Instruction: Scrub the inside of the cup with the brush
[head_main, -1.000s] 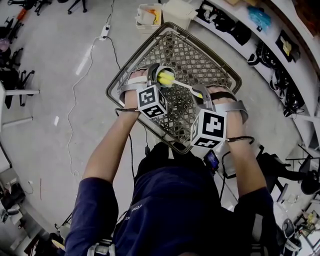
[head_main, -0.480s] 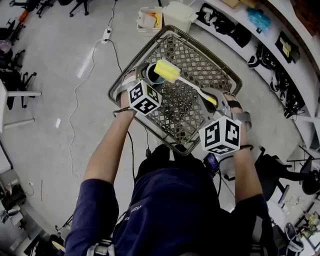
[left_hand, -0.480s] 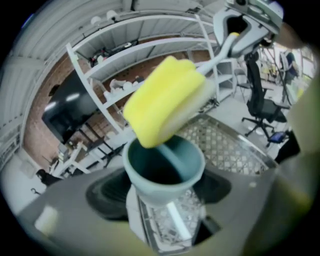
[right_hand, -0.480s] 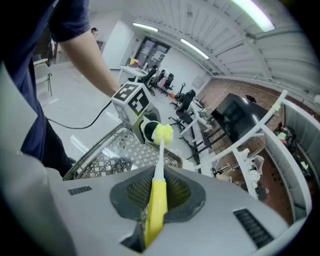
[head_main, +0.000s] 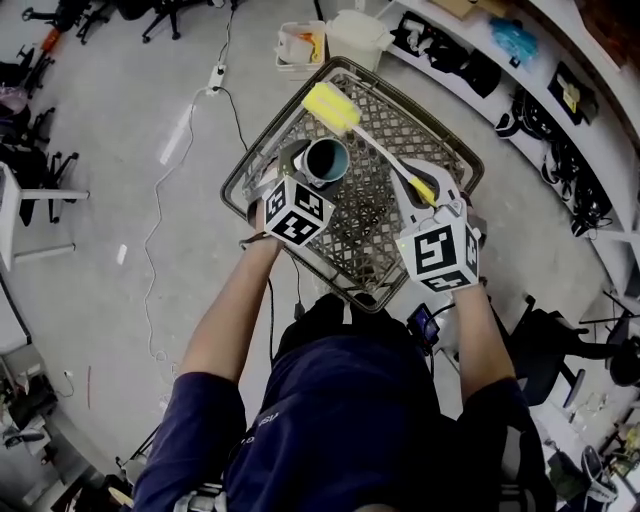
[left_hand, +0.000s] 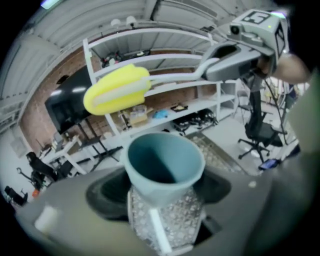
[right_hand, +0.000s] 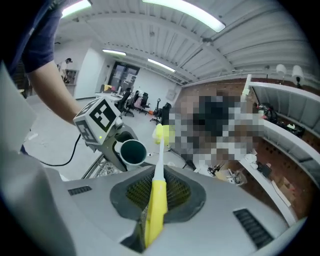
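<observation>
My left gripper (head_main: 312, 172) is shut on a teal cup (head_main: 324, 160) over the wire mesh tray (head_main: 400, 125). In the left gripper view the cup (left_hand: 163, 162) sits between the jaws with its mouth facing the camera, nothing inside. My right gripper (head_main: 428, 195) is shut on the yellow handle of a brush (head_main: 425, 190). The brush's yellow sponge head (head_main: 331, 108) is out of the cup, just beyond its rim. It hangs above the cup in the left gripper view (left_hand: 117, 91). In the right gripper view the brush handle (right_hand: 156, 205) points toward the cup (right_hand: 132, 151).
White bins (head_main: 300, 40) stand just past the tray's far corner. Shelves with gear (head_main: 520, 70) run along the right. A white power cable (head_main: 165, 170) trails over the grey floor at left, with office chairs (head_main: 30, 150) beyond it.
The brush head was inside the cup a second ago; it has been drawn out and now sits beyond the rim. Both grippers shifted slightly toward the tray's far side.
</observation>
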